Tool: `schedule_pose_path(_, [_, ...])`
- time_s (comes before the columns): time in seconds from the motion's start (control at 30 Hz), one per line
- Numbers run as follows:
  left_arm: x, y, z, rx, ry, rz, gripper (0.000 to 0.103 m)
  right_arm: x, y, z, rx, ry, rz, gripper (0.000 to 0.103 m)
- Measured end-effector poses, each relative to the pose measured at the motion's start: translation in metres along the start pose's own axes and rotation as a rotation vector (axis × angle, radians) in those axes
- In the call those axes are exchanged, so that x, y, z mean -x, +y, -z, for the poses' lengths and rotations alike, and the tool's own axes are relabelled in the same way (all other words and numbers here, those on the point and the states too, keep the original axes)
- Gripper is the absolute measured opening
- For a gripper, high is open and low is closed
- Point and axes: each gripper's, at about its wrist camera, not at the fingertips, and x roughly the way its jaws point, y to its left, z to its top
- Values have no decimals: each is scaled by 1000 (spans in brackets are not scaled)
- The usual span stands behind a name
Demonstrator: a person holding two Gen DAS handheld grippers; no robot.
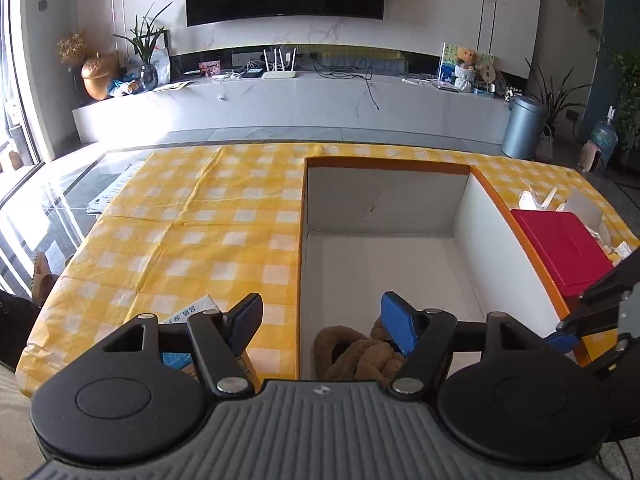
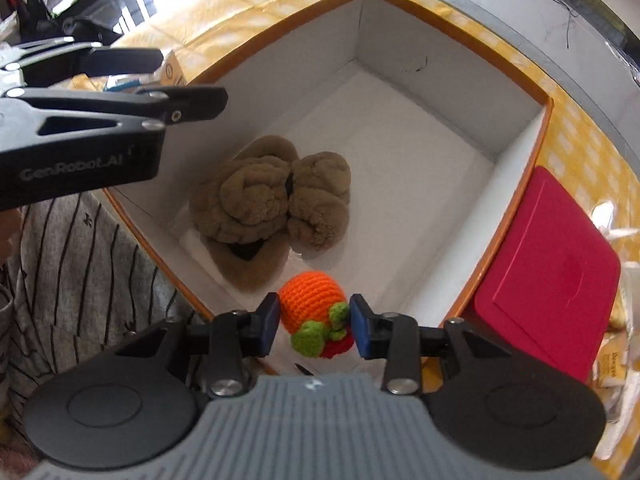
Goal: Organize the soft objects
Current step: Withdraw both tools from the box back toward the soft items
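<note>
over the near corner of the white box [image 2: 436, 184], orange-rimmed, the right gripper [image 2: 314, 322] holds a crocheted orange toy [image 2: 310, 306] between its two blue pads; both pads touch the yarn, tongs at a narrow-to-middling gap set by the toy's width. toy hangs above the box floor, not resting on it as far as the right wrist view shows. likely reason for the hold: carry it clear over the rim, then let go inside, beside what is already stored.

already in the box: a brown plush bundle [image 2: 272, 196], crumpled, lying on the floor against the near-left wall, just beyond the toy. rest of the floor bare, so there is room to the right of the bundle.

left gripper [image 1: 320, 326]: tongs wide, holding nothing, hovering over the near-left rim of the box with one pad outside it and one above the bundle. judged to be parked out of the drop path.

orientation of the toy: long axis runs roughly along the gripper's forward line, round orange end pointing away toward the bundle, green leaves and a red bit [image 2: 338, 346] at the end nearest the camera. grip is across the short axis, near the leafy end.

beside the box, right side: a red lidded container [image 2: 548, 276] on the yellow checked cloth [image 1: 180, 220].
</note>
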Motion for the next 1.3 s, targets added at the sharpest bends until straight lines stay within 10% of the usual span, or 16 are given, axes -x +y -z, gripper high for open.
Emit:
schedule_pose_path(0.2, [3, 3, 1, 5, 4, 6, 80, -1, 5, -5, 7, 113, 63, 38])
schedule_pose_path(0.57, [6, 3, -1, 20, 12, 14, 80, 28, -4, 10, -74, 53, 95, 43])
schedule_pose_path(0.73, [9, -1, -2, 13, 13, 7, 80, 50, -12, 21, -174, -76, 44, 82])
schedule_pose_path(1.03, [17, -9, -5, 35, -10, 34, 80, 98, -18, 53, -197, -314, 95, 92])
schedule_pose_path(1.3, [25, -19, -6, 25, -21, 88, 80, 144, -78, 103, -518, -724, 197, 100])
